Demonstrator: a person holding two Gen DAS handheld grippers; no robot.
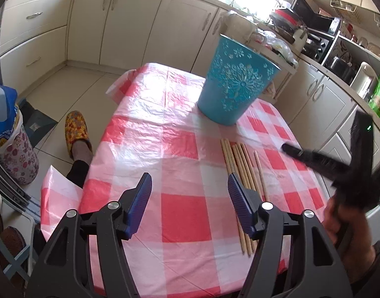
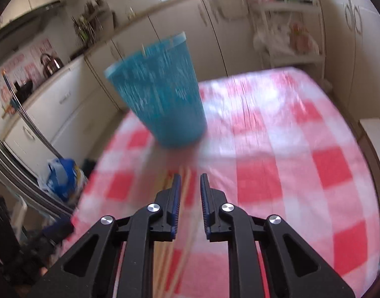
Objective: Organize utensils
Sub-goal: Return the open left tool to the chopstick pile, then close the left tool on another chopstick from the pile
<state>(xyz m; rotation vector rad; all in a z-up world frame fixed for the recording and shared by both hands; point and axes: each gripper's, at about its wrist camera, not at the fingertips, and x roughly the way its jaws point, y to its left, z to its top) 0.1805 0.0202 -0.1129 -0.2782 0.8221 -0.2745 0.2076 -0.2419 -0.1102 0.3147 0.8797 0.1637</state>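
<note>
Several wooden chopsticks (image 1: 242, 171) lie side by side on the red-and-white checked tablecloth (image 1: 180, 149), in front of a blue patterned bucket (image 1: 235, 82). My left gripper (image 1: 188, 191) is open and empty, its right finger (image 1: 239, 203) over the chopsticks' near part. My right gripper (image 2: 190, 186) hovers above the blurred chopsticks (image 2: 183, 181), jaws narrowly apart with nothing between them. It also shows blurred in the left wrist view (image 1: 311, 159), right of the chopsticks. The bucket (image 2: 160, 94) stands just beyond it.
Cream kitchen cabinets (image 1: 130, 22) surround the table. A cluttered counter with appliances (image 1: 321, 39) runs along the right. A foot in a yellow slipper (image 1: 77, 134) and a bag-lined bin (image 1: 11, 144) are on the floor at left.
</note>
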